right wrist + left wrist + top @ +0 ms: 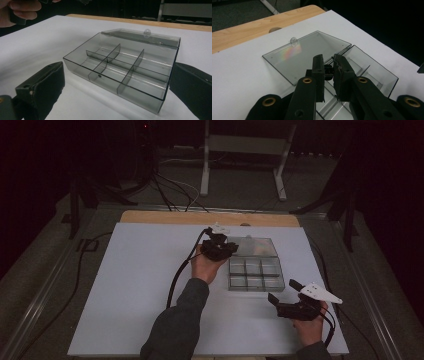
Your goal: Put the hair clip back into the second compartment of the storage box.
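The left tool (329,68) pinches a small dark part (328,70) and hangs directly over the clear plastic box (256,274), whose open compartments lie just below its tips and whose flat lid (307,53) lies folded back beyond. The right tool (283,296), jaws spread and empty, sits nearer the person, facing the box's smooth, rigid long side across the white table (145,285).

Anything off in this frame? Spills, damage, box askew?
Nothing stands out. The clear divided box sits flat on the white table, its lid folded open behind it, compartments empty, no visible cracks or spills. The left claw is shut on a small dark piece above the box; the right claw is open beside it.
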Demonstrator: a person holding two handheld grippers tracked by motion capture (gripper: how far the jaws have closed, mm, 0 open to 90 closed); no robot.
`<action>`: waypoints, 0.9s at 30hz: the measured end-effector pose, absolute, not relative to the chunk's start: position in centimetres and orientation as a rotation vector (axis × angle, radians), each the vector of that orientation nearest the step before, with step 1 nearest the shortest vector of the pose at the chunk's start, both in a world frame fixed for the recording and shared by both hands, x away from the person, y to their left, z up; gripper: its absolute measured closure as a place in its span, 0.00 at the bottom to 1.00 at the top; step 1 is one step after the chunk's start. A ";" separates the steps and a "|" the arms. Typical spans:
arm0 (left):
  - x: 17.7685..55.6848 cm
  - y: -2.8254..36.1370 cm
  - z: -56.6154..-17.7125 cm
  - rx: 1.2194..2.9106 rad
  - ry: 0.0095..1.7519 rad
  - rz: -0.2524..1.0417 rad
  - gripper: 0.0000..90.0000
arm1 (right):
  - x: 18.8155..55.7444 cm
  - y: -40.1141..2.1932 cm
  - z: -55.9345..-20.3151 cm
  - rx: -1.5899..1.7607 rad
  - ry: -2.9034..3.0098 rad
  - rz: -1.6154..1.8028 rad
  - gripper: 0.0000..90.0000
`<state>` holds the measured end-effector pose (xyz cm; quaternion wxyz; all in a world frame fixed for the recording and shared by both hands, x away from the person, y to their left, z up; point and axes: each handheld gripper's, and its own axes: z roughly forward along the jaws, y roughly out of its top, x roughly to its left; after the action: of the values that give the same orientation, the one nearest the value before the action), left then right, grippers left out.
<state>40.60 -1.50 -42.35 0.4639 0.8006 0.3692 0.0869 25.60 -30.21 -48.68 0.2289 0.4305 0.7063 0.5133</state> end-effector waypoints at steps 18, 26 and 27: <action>40.9 -3.1 -42.5 1.963 0.888 0.219 0.91 | 25.7 -30.1 -48.7 1.183 1.945 1.415 0.00; 41.0 -4.1 -42.8 1.970 0.883 0.212 0.91 | 25.7 -30.1 -48.7 1.183 1.945 1.416 0.00; 41.0 -4.2 -42.8 1.967 0.884 0.212 0.91 | 25.7 -30.1 -48.7 1.181 1.945 1.416 0.00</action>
<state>41.02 -4.17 -42.83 0.4682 0.8022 0.3603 0.0863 25.69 -30.06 -48.74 0.2285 0.4291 0.7066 0.5142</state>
